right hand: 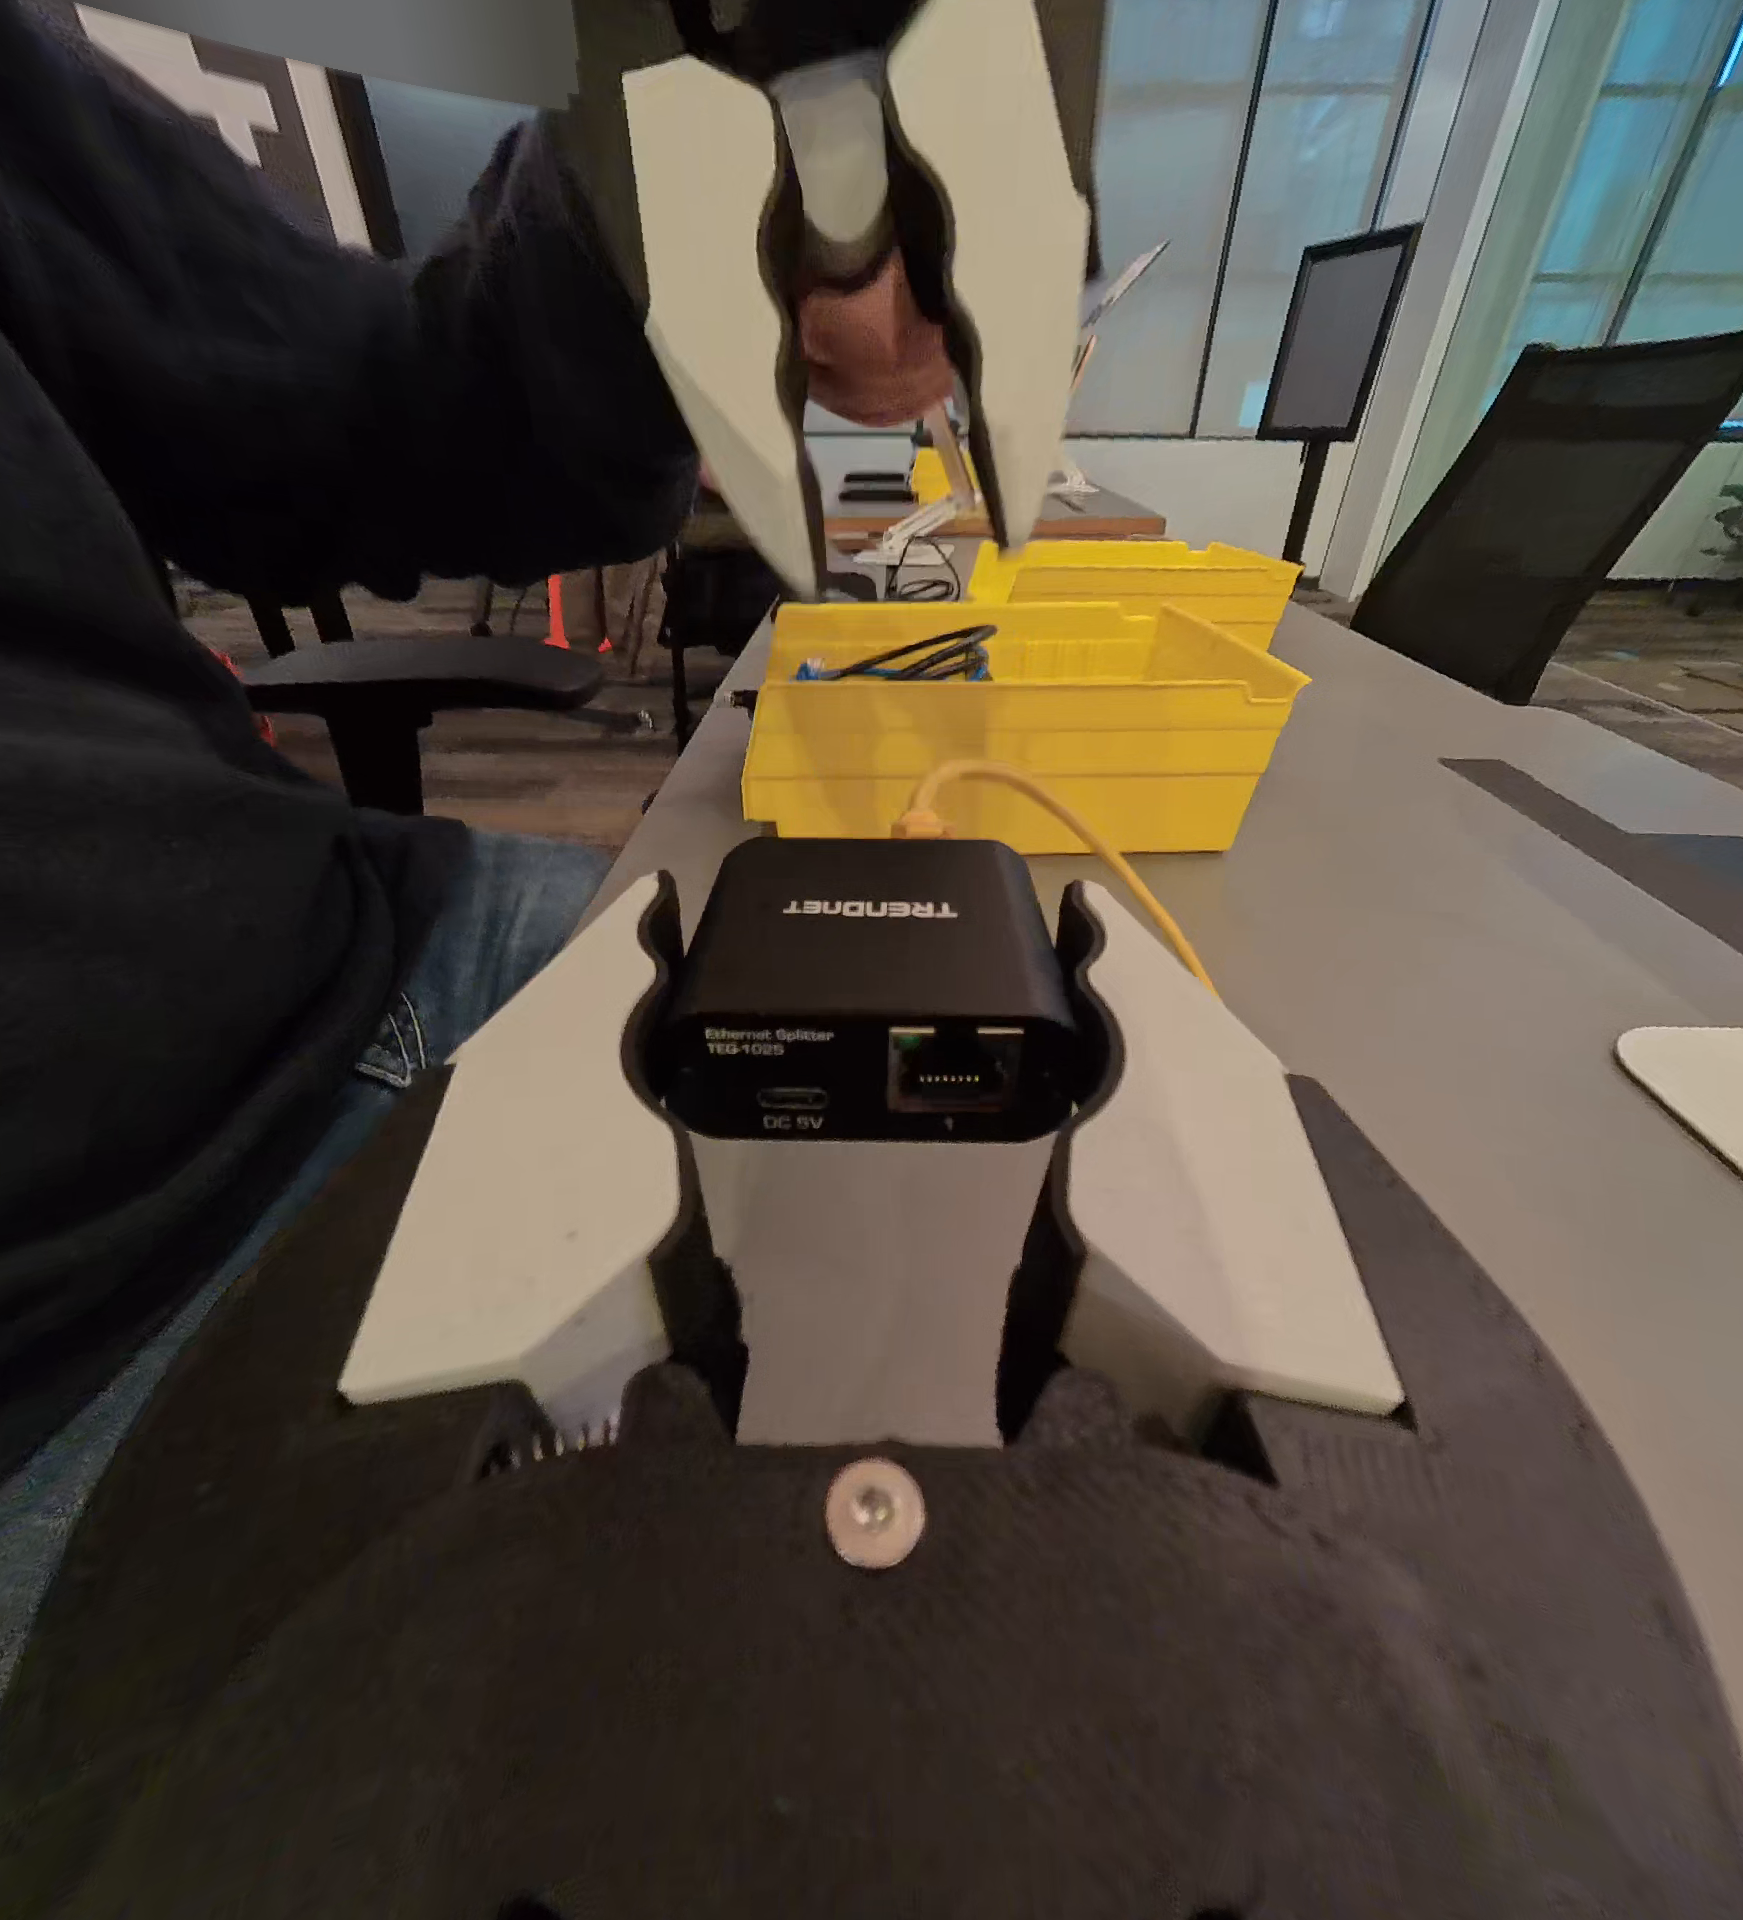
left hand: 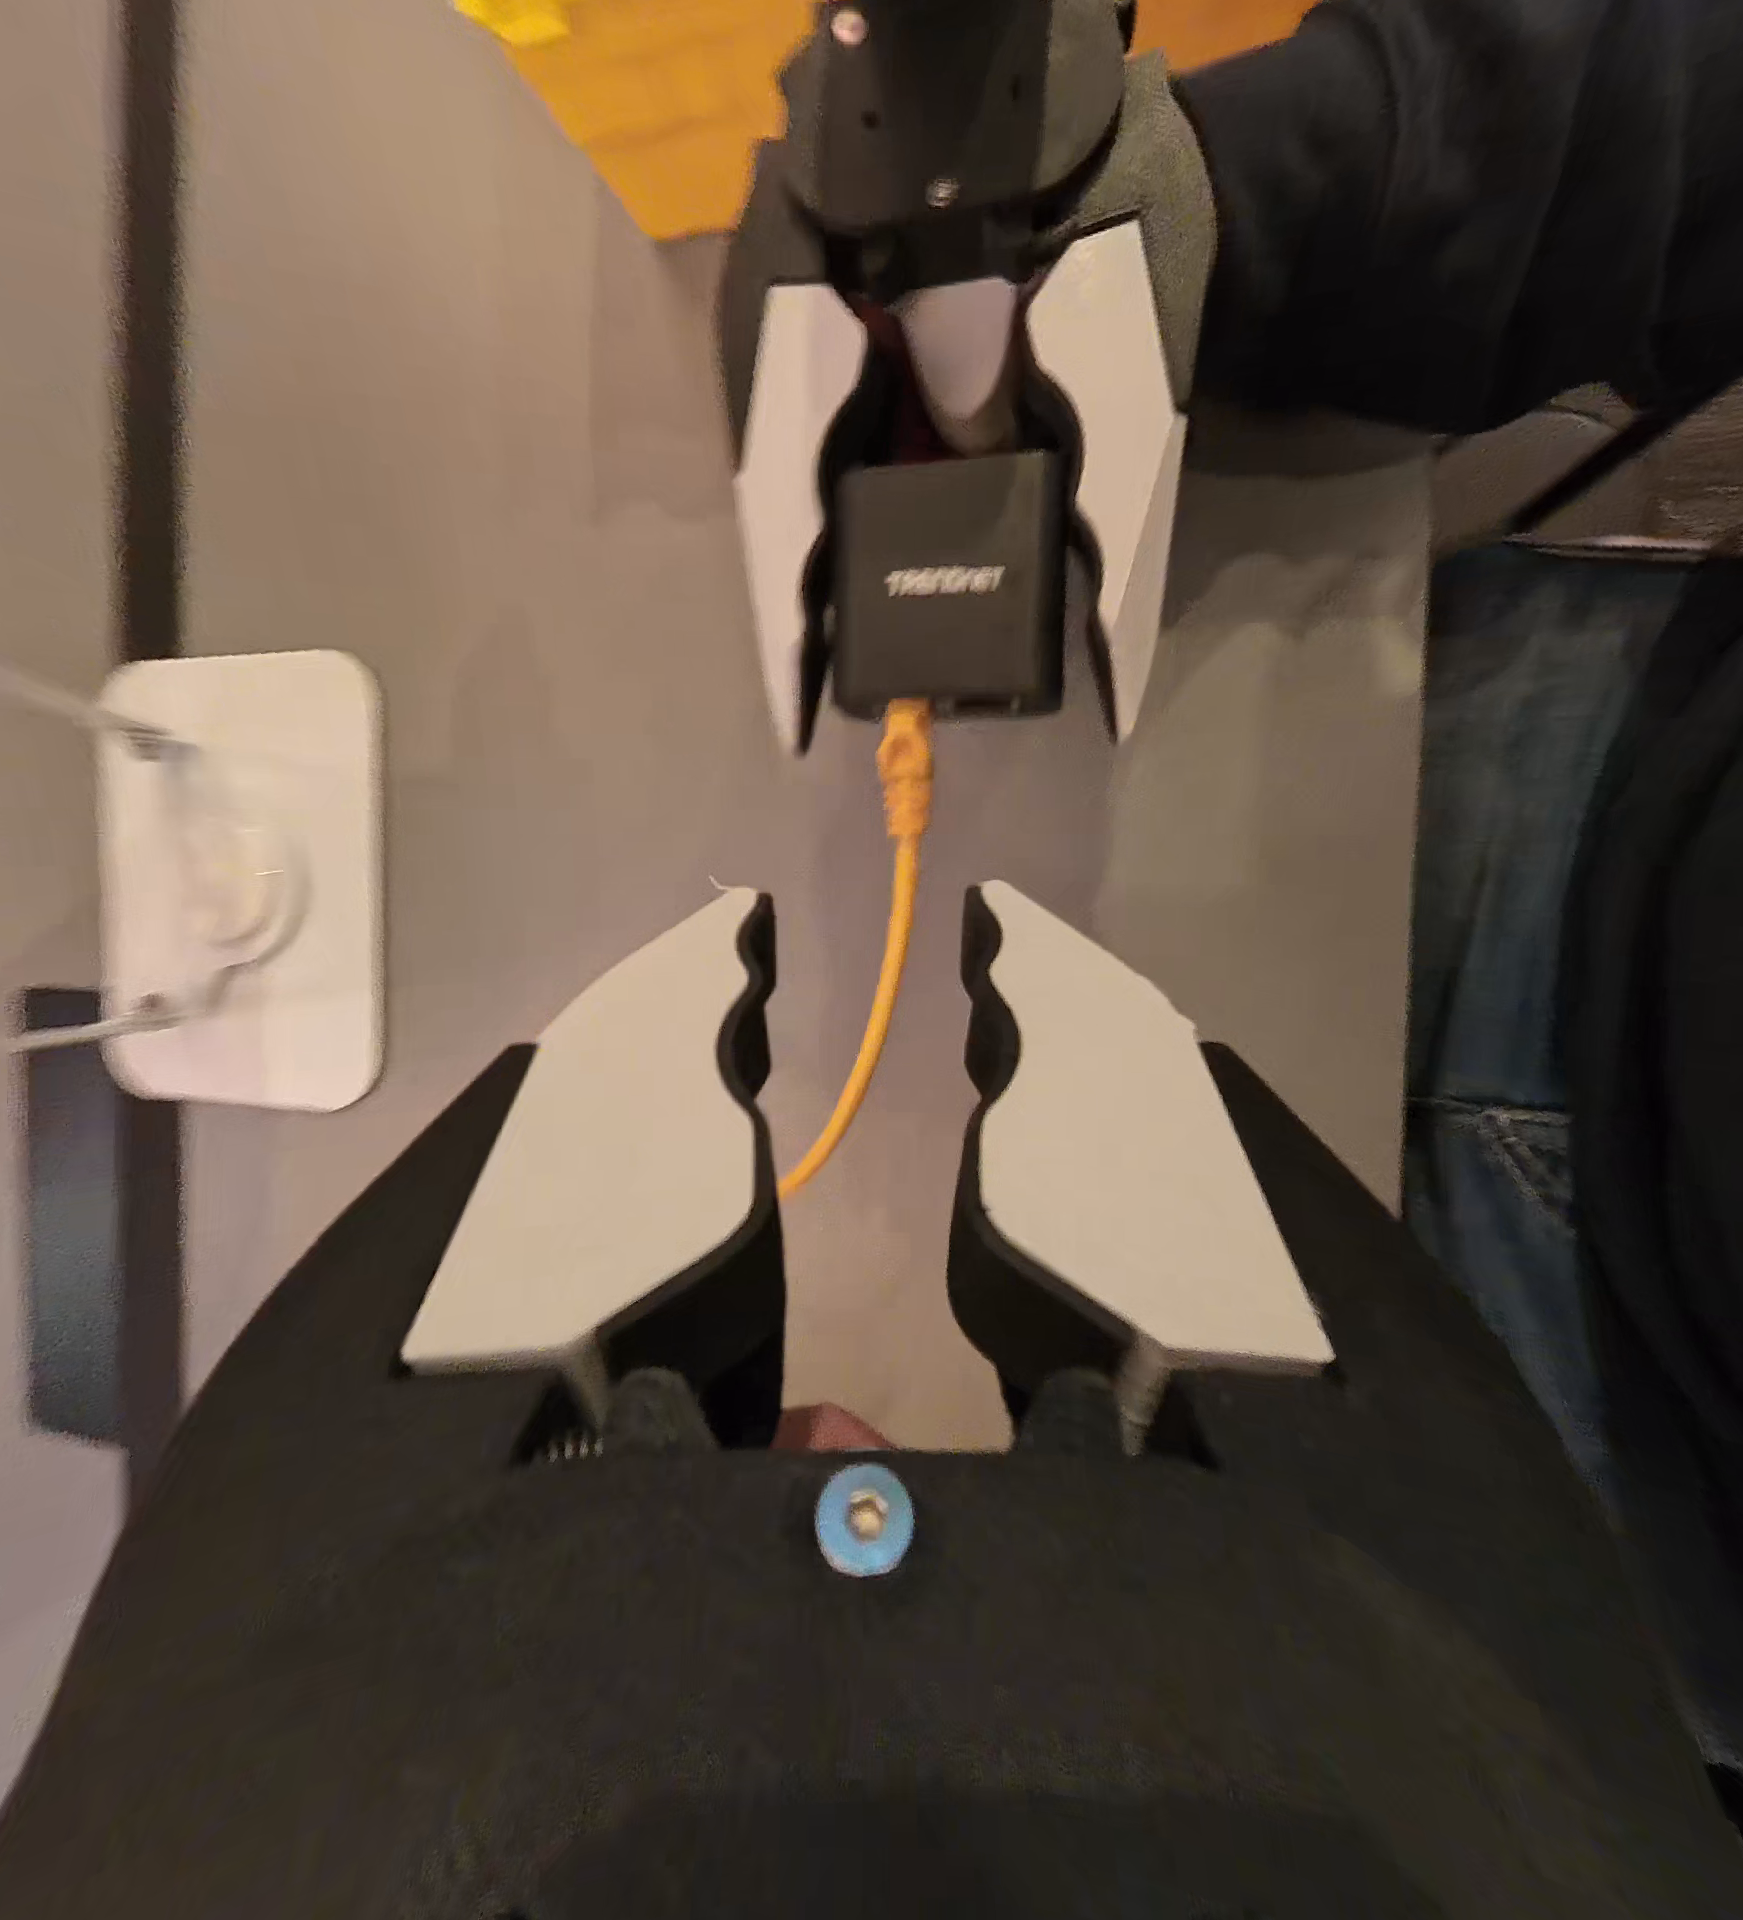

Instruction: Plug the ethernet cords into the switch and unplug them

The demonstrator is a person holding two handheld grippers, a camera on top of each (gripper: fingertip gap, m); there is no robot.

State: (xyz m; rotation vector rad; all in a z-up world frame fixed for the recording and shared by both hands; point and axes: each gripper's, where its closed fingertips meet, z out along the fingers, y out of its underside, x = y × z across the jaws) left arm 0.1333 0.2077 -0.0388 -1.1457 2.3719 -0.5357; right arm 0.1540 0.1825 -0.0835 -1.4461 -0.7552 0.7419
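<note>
Right gripper [right hand: 872, 1023] fingers clamp the black switch [right hand: 872, 977] on the grey counter [right hand: 1469, 1039]. Yellow cord [left hand: 882, 997] is seated in its far port. Left gripper [left hand: 869, 914] hangs above, fingers parted and empty, the cord running between them; likely unplug step: close on the plug boot and draw straight out.

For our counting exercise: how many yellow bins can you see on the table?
2. The nearer yellow bin sits just beyond the switch and holds dark cables; the second yellow bin stands right behind it. Others may be hidden behind the left tool.
</note>
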